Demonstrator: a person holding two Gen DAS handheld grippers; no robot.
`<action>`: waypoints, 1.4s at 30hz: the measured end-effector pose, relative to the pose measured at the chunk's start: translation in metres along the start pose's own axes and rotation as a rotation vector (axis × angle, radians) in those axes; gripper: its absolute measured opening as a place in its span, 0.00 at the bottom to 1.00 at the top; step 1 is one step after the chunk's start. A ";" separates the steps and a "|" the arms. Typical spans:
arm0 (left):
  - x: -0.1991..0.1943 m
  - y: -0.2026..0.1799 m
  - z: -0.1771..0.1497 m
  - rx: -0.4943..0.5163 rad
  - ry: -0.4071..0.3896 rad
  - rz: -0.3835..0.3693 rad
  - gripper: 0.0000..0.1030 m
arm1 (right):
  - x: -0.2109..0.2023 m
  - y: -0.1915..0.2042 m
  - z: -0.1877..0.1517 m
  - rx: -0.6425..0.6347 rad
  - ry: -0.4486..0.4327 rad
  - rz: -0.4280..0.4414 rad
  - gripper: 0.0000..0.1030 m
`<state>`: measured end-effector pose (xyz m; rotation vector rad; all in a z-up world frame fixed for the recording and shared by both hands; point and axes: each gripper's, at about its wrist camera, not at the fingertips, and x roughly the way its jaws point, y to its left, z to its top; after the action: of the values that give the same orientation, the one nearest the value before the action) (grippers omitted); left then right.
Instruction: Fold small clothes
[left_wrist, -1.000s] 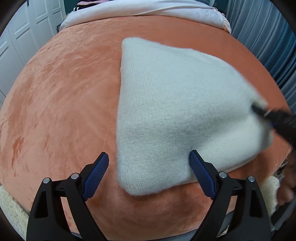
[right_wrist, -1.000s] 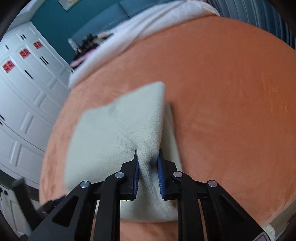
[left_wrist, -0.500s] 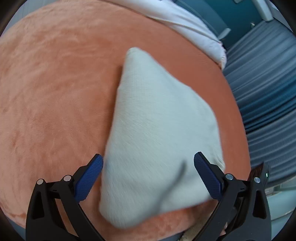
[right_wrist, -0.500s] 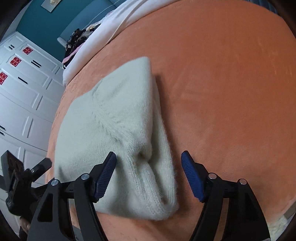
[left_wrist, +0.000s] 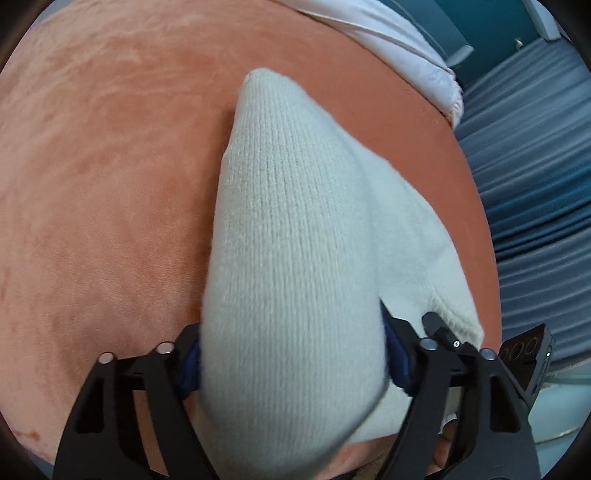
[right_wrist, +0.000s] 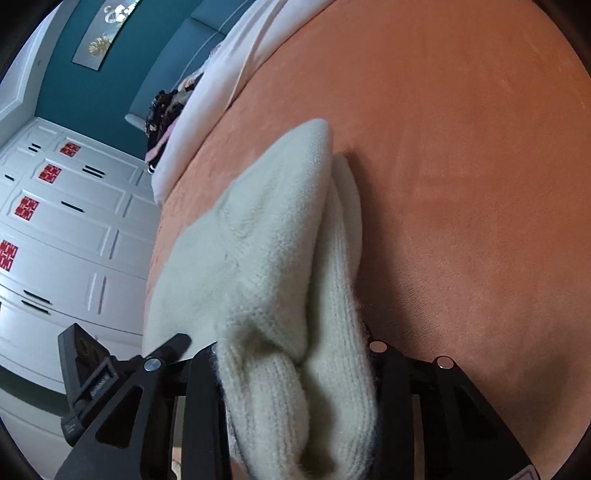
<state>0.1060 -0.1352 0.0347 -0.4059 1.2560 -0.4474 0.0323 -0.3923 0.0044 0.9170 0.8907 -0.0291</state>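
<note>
Nearest in the left wrist view, the left gripper (left_wrist: 291, 363) with black arms and blue pads, fingers (left_wrist: 397, 363) drawn in against both sides of a thick fold of the cream knit garment (left_wrist: 295, 236), pinching its near end; in the right wrist view, the right gripper (right_wrist: 295, 373) likewise squeezed narrow around the bunched ribbed edge of the same garment (right_wrist: 266, 258), its pads mostly buried in the wool; just beside it at lower left, part of the other gripper, touching the same near edge of the knit; beyond the fingers, the garment folded into a narrow, layered wedge, tapering to a rounded tip, resting on the orange velvet bed cover (left_wrist: 110, 166), with a second layer spreading to the right underneath; farther off, a white duvet (left_wrist: 399, 40) at the far end of the bed, grey-blue curtains (left_wrist: 535, 184) to the right, white wardrobe doors (right_wrist: 55, 221) with red decorations, and a teal wall (right_wrist: 92, 85) at the back; judged from the layers, several folds done, the bundle compact, probably only a last tidy fold or a lift away to a pile left; against half a second ago, both pairs of fingers gone from wide open astride the knit to closed on it, and both cameras much nearer the wool
</note>
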 end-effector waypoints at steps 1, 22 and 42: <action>-0.008 -0.003 -0.002 0.009 0.001 -0.014 0.66 | -0.011 0.008 -0.004 -0.025 -0.019 0.002 0.32; -0.090 -0.038 -0.011 0.084 -0.086 -0.142 0.55 | -0.114 0.085 -0.047 -0.207 -0.170 -0.042 0.31; -0.254 0.006 0.061 0.260 -0.545 -0.141 0.71 | -0.121 0.237 -0.036 -0.484 -0.372 0.238 0.43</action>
<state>0.1033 0.0083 0.2536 -0.3634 0.6344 -0.5668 0.0196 -0.2572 0.2362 0.5319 0.4087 0.2074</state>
